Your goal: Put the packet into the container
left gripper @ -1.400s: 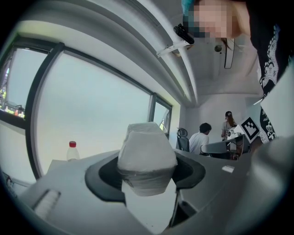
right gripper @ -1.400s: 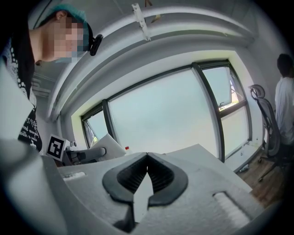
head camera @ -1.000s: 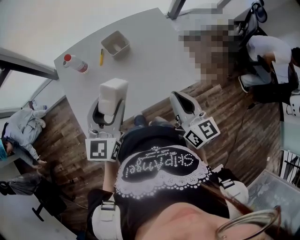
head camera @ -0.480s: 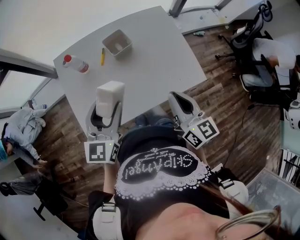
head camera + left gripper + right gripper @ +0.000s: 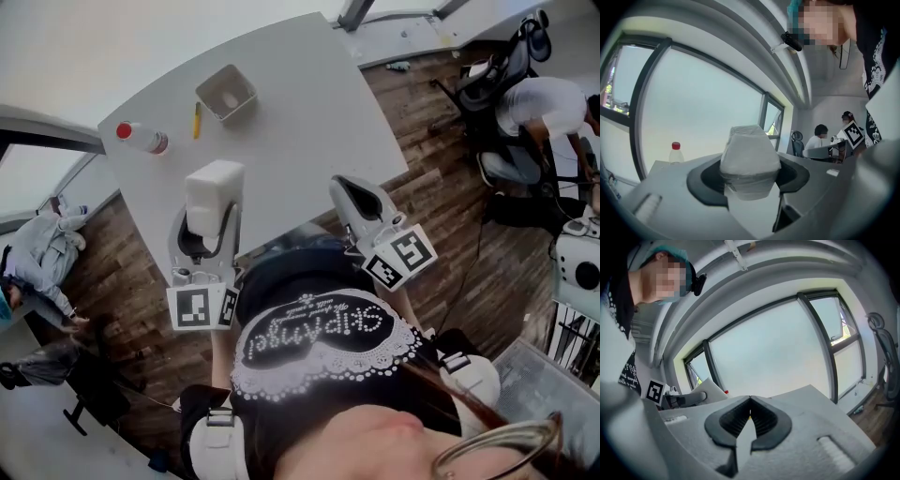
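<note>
A white soft packet (image 5: 214, 192) is clamped between the jaws of my left gripper (image 5: 210, 208), held in the air over the near edge of the grey table (image 5: 309, 112). In the left gripper view the packet (image 5: 750, 157) fills the gap between the dark pads. The beige square container (image 5: 226, 92) stands open and upright at the table's far side, well beyond the packet. My right gripper (image 5: 345, 187) hovers at the table's near edge, shut with nothing in it; in the right gripper view its ribbed pads (image 5: 761, 418) meet at the tips.
A clear bottle with a red cap (image 5: 141, 138) lies at the table's far left, and a yellow pen (image 5: 197, 120) lies between it and the container. A seated person (image 5: 539, 112) and office chairs are off to the right; another person (image 5: 37, 262) is on the floor at left.
The head view has drifted a little, so the table sits slightly lower left in frame. Both grippers keep about the same pose, and the packet stays held.
</note>
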`<state>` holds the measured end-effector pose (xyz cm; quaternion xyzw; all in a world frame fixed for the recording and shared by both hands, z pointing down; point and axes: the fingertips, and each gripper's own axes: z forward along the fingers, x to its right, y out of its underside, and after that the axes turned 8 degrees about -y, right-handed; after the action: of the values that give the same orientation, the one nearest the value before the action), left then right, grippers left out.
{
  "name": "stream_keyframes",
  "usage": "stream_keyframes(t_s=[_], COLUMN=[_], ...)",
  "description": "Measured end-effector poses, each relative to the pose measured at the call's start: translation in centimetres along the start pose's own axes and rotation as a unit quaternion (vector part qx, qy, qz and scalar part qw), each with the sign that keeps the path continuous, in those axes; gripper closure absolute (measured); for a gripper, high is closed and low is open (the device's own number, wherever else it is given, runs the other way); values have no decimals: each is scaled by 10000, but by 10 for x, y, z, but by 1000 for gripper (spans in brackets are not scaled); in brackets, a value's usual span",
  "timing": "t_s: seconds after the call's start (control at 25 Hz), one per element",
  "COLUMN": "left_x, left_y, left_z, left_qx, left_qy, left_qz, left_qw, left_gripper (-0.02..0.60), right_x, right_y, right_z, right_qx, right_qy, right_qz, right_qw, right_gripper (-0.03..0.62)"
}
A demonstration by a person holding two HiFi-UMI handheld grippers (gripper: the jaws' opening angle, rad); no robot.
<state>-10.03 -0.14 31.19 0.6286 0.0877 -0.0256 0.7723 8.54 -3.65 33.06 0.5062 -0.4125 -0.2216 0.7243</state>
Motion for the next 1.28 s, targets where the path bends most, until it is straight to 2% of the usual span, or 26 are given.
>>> stream_keyframes(t_s=[0.24,0.96,1.28], left_x=[-1,21,-3], left_y=[2,5,8], left_z=[9,50,41], left_qx=[-80,-67,-154], left_qy=[-213,-489,-618], left_qz=[-68,-161,-33], left_qw=[9997,9987,9980], left_gripper=[301,301,301], right_x=[9,61,42], right_y=[-5,-11,-1], right_z=[9,24,39], right_qx=[-105,-390,-468], right_qy=[-203,-501,-529], right_qz=[50,64,159], right_qw=[9997,9980,9974], right_gripper=[599,599,599])
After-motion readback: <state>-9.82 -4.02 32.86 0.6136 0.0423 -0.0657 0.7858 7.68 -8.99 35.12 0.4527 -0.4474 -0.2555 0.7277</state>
